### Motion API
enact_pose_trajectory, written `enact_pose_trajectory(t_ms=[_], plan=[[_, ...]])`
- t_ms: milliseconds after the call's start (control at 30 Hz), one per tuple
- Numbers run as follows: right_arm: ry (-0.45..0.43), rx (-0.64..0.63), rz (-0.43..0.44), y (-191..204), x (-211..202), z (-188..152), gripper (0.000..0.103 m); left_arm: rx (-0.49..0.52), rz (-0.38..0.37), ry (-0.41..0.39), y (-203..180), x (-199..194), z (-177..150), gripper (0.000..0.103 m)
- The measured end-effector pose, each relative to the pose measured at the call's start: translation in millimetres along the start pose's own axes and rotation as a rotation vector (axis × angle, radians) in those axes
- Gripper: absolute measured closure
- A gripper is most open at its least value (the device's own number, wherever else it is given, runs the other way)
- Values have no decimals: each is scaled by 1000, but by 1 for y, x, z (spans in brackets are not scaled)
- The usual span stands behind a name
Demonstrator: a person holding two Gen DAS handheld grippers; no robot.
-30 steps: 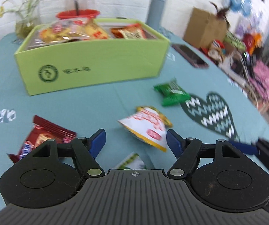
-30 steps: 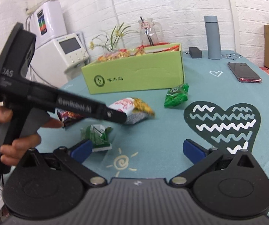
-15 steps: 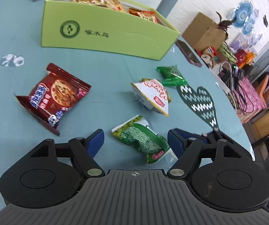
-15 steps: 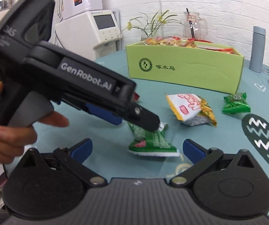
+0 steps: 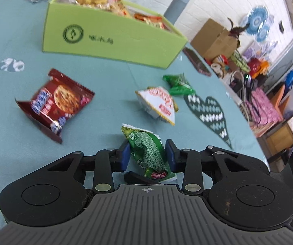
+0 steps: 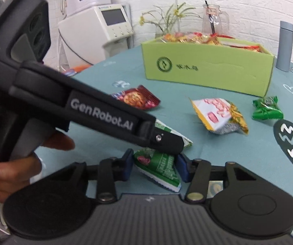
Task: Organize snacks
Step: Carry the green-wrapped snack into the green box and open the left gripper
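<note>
Grippers — left (image 5: 147,153), right (image 6: 154,167) — clamped on green packet (image 5: 149,155).

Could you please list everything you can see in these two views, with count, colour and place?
snack box: one, lime green, far side of the table, filled with packets
green packet: one, near edge, clamped by both grippers
red cookie packet: one, left of centre
white-and-yellow packet: one, centre
small green packet: one, beside the heart print
tablecloth: one, teal
flask: one, grey, behind the box
phone: one, dark, right of the box
left hand-held gripper: one, black, jaws just closed
right hand-held gripper: one, black, jaws just closed
hand: one, on the left handle
</note>
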State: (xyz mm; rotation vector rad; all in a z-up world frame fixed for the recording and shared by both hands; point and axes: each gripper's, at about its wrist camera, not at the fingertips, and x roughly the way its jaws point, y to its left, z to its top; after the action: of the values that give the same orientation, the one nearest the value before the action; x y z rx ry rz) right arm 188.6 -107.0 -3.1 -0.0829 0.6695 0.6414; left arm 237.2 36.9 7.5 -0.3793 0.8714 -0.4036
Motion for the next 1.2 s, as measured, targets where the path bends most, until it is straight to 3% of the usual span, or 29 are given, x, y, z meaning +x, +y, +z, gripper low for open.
enact_pose_trajectory(t_ms=[233, 400, 567, 600, 633, 733, 900, 1000, 1100, 1200], plan=[[-128, -60, 55, -18, -2, 58, 49, -18, -58, -102, -8, -14, 73, 93], [-173, -163, 5, -47, 20, 113, 51, 5, -49, -127, -17, 20, 148, 94], [-169, -157, -30, -100, 54, 167, 55, 20, -41, -152, -13, 61, 209, 94], [-160, -162, -45, -108, 62, 174, 55, 21, -21, -155, -11, 68, 217, 91], [-146, -166, -53, -116, 72, 180, 54, 23, 0, -166, -8, 74, 223, 81], [-133, -134, -65, -141, 94, 190, 41, 23, 58, -206, 2, 83, 230, 51], [-192, -97, -84, -155, 85, 179, 8, 25, 72, -243, 11, 66, 217, 38], [-215, -121, -77, -142, 64, 164, 8, 58, 77, -244, 1, 52, 200, 37], [-216, -149, -74, -130, 42, 148, 8, 96, 51, -234, -12, 40, 173, 28], [-183, -136, -51, -118, 24, 119, 1, 138, 48, -187, -21, 40, 143, 26]])
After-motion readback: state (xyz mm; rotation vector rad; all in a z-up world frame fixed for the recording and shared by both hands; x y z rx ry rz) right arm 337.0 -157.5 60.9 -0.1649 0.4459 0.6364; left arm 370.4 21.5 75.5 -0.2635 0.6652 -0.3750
